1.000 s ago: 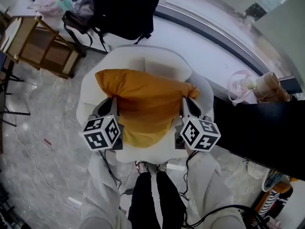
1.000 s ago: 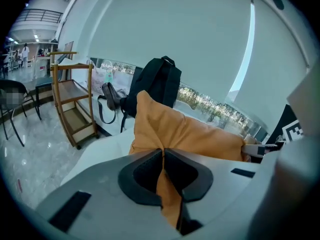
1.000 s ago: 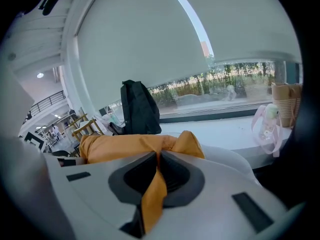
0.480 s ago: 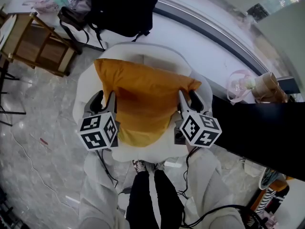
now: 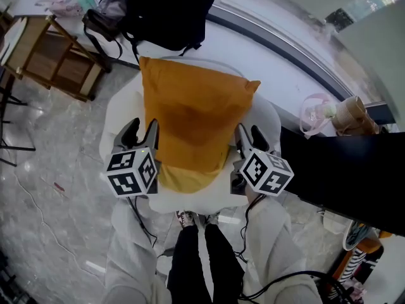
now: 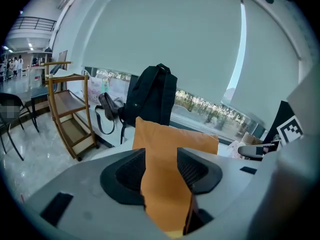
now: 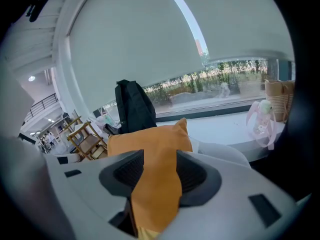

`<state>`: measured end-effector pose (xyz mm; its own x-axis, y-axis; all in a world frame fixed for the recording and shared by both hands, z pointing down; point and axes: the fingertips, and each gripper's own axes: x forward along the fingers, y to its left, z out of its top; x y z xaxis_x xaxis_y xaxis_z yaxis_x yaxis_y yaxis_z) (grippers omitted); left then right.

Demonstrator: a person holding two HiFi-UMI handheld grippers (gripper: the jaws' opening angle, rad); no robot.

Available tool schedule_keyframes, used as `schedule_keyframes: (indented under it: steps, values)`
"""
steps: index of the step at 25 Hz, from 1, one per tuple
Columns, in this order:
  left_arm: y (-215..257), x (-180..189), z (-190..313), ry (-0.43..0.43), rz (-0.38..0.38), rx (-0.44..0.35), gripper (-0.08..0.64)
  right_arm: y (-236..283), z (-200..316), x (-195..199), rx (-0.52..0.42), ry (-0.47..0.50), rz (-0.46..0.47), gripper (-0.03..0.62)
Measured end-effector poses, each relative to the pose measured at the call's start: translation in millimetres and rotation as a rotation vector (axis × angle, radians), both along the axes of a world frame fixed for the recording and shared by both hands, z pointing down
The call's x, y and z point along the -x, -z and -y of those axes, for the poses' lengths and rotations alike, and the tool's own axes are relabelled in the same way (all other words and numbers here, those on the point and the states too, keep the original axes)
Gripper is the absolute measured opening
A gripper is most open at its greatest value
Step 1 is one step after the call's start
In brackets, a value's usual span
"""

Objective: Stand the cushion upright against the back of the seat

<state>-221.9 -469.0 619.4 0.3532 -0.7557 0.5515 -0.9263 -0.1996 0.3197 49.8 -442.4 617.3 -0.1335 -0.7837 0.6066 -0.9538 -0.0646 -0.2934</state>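
Note:
The orange cushion [image 5: 193, 116] stands upright on the white armchair [image 5: 117, 116], its top edge against the seat back [image 5: 218, 63]. My left gripper [image 5: 142, 130] is at the cushion's lower left corner and my right gripper [image 5: 249, 133] at its lower right. Both pairs of jaws have just been opening and now stand spread. In the left gripper view [image 6: 161, 169] and the right gripper view [image 7: 159, 173] a fold of the cushion [image 6: 167, 149] [image 7: 157, 154] still lies loose between the pads.
A black backpack [image 5: 168, 11] and a dark handbag [image 5: 104, 24] sit on the white ledge behind the chair. A wooden shelf unit [image 5: 50, 56] stands at left. A pink bag [image 5: 319, 113], a paper bag [image 5: 354, 113] and a black surface [image 5: 342, 170] are at right.
The cushion has tipped up from lying slanted across the seat to standing against the back. Both grippers' jaws have spread apart and let go of its corners.

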Motion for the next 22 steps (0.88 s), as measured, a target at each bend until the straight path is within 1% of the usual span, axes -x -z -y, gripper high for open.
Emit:
schedule_keyframes:
  steps: [3,6,8,11,15,16,18,20,22]
  values:
    - [19,-7,-12,-0.025,-0.023,0.001,0.184,9,-15,-3,0.023,-0.030,0.023,0.240]
    - [51,-13,-29,-0.046,-0.036,-0.018,0.184,30,-40,1,0.036,-0.047,0.039,0.239]
    - [70,-15,-42,-0.051,-0.044,-0.026,0.184,45,-54,15,0.041,-0.013,0.016,0.239]
    - [89,-25,-66,-0.073,-0.051,-0.013,0.184,68,-70,35,0.038,0.050,-0.045,0.239]
    - [118,-53,-103,-0.140,-0.076,-0.001,0.184,119,-81,53,-0.026,0.082,-0.081,0.238]
    - [127,-59,-112,-0.154,-0.082,0.000,0.184,132,-85,58,-0.042,0.088,-0.080,0.236]
    - [142,-67,-132,-0.175,-0.089,-0.002,0.184,153,-97,69,-0.064,0.098,-0.048,0.229]
    - [158,-72,-149,-0.183,-0.103,-0.009,0.184,167,-113,81,-0.073,0.104,-0.006,0.218]
    - [174,-74,-162,-0.180,-0.131,-0.022,0.181,176,-128,88,-0.078,0.109,0.005,0.201]
